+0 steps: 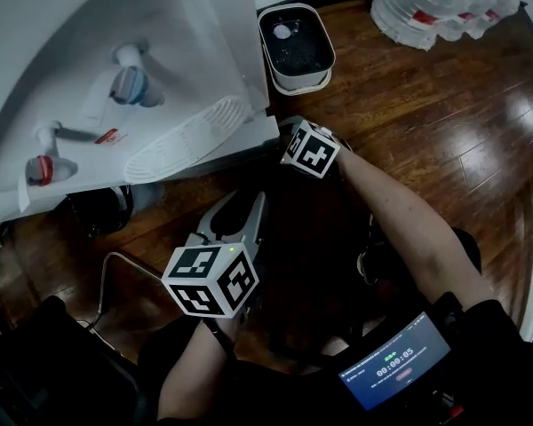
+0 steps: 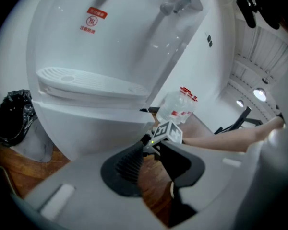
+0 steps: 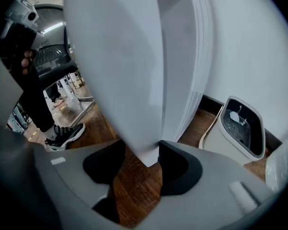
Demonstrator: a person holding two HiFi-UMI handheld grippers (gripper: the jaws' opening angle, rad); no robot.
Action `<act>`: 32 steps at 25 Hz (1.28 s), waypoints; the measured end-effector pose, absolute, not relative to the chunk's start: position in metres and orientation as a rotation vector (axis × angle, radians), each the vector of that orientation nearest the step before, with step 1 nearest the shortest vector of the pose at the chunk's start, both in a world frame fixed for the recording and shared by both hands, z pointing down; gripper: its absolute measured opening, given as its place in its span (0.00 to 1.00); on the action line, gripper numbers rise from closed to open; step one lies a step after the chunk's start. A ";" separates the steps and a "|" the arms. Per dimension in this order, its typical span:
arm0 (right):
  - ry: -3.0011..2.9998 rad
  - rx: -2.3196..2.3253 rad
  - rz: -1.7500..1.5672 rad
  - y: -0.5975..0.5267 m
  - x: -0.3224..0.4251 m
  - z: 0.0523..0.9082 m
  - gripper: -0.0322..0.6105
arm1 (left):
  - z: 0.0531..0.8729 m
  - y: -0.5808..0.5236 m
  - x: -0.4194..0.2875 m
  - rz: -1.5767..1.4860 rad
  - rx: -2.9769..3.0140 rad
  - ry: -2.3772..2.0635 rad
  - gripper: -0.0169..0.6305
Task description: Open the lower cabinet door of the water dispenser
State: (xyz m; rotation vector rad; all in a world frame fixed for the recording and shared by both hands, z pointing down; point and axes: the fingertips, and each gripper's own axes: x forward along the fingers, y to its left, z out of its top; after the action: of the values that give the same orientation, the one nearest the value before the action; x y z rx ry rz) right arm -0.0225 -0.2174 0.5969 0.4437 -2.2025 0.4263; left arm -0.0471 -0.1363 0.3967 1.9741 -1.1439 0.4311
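The lower cabinet door of the white water dispenser stands upright, its long axis vertical and its free edge facing the right gripper. That gripper's jaws stand wide apart around the door's bottom corner. The right jaw is against the panel and the left jaw is clear of it.

The left gripper points at the dispenser's base, jaws apart with only floor between them.

In the head view the dispenser fills 10 o'clock. On the dark wooden floor, a white bin sits at 12 o'clock and a pack of water bottles at 1 o'clock.
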 end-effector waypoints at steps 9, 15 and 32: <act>-2.183 0.475 0.449 -0.150 -0.021 0.596 0.35 | 0.381 -0.102 -0.059 0.406 1.965 -1.239 0.20; -2.193 0.532 0.469 -0.114 -0.031 0.589 0.34 | 0.395 -0.054 -0.084 0.506 1.929 -1.332 0.22; -2.294 0.689 0.511 -0.016 -0.093 0.569 0.31 | 0.418 0.066 -0.124 0.527 1.875 -1.381 0.23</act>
State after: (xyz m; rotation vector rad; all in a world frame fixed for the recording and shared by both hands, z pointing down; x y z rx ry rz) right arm -0.0931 -0.0157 0.5694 0.6887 -2.2938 0.5114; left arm -0.1239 0.0658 0.4176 1.8749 -1.3814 0.5266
